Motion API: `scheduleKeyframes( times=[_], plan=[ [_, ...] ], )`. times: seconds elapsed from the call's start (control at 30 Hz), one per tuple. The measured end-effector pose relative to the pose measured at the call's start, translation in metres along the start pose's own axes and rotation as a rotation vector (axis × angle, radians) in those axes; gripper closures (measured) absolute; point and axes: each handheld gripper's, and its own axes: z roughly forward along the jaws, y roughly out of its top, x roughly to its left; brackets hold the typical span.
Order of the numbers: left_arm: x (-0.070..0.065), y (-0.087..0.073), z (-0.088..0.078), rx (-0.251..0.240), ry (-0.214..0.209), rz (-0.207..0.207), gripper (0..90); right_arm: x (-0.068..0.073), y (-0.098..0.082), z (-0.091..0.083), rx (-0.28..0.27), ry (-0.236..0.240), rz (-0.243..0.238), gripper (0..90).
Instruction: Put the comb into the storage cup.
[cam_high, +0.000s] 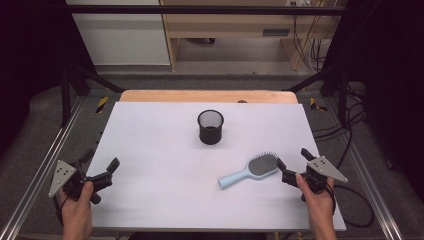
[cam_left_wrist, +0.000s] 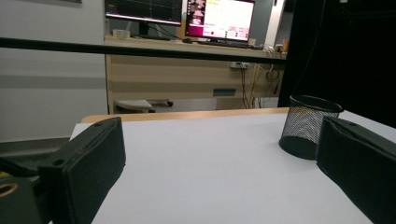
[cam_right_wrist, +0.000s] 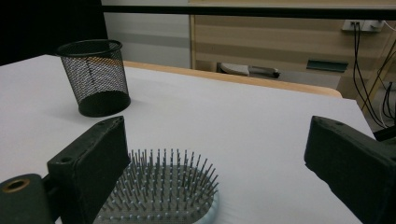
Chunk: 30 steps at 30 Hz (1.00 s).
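Note:
A light blue hairbrush (cam_high: 250, 171) lies bristles up on the white table (cam_high: 165, 150), its handle toward the near left. A black mesh cup (cam_high: 210, 126) stands upright near the middle back. My right gripper (cam_high: 292, 159) is open just right of the brush head, nothing between its jaws; in the right gripper view the bristles (cam_right_wrist: 161, 186) lie low between the jaws and the cup (cam_right_wrist: 95, 77) stands far left. My left gripper (cam_high: 101, 162) is open at the table's near left edge, empty. In the left gripper view the cup (cam_left_wrist: 306, 126) is at the right.
The table's wooden back edge (cam_high: 207, 96) borders a metal frame with rails (cam_high: 45, 165) along both sides. Cables (cam_high: 350, 200) trail off the right side. A desk with monitors (cam_left_wrist: 205, 18) stands beyond the table.

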Motion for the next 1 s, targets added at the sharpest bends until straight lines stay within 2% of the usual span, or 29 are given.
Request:
scheduleKeyframes(
  times=[0.17,0.33,0.37,0.57,0.77,0.8,0.83,0.9,0.97,1.0],
  plan=[
    [0.001,0.000,0.000,0.006,-0.015,-0.026,1.6,0.000,0.001,-0.001,0.007,-0.003,0.026,5.4],
    [-0.001,0.000,0.000,0.017,-0.017,-0.011,1.4,0.000,0.001,0.000,0.032,-0.016,0.033,5.1],
    [-0.002,0.000,0.001,0.021,-0.019,-0.010,1.4,0.001,0.002,0.002,0.050,-0.037,0.037,5.4],
    [-0.004,-0.001,0.003,0.030,-0.033,-0.012,1.4,0.002,0.003,0.002,0.052,-0.054,0.047,7.3],
    [-0.005,-0.001,0.004,0.035,-0.031,-0.010,1.3,0.004,0.008,-0.001,0.048,-0.059,0.035,21.6],
    [-0.005,-0.001,0.004,0.037,-0.029,-0.011,1.4,0.008,0.012,-0.002,0.047,-0.068,0.040,31.5],
    [-0.005,-0.001,0.004,0.037,-0.029,-0.011,1.4,0.008,0.014,-0.003,0.049,-0.067,0.036,37.4],
    [-0.005,-0.002,0.003,0.038,-0.029,-0.009,1.4,0.011,0.020,-0.002,0.043,-0.070,0.026,45.9],
    [-0.006,-0.002,0.004,0.039,-0.029,-0.006,1.4,0.011,0.028,0.001,0.059,-0.082,0.002,57.3],
    [-0.006,-0.002,0.004,0.039,-0.029,-0.004,1.4,0.009,0.031,0.003,0.062,-0.089,0.009,61.9]
  ],
)
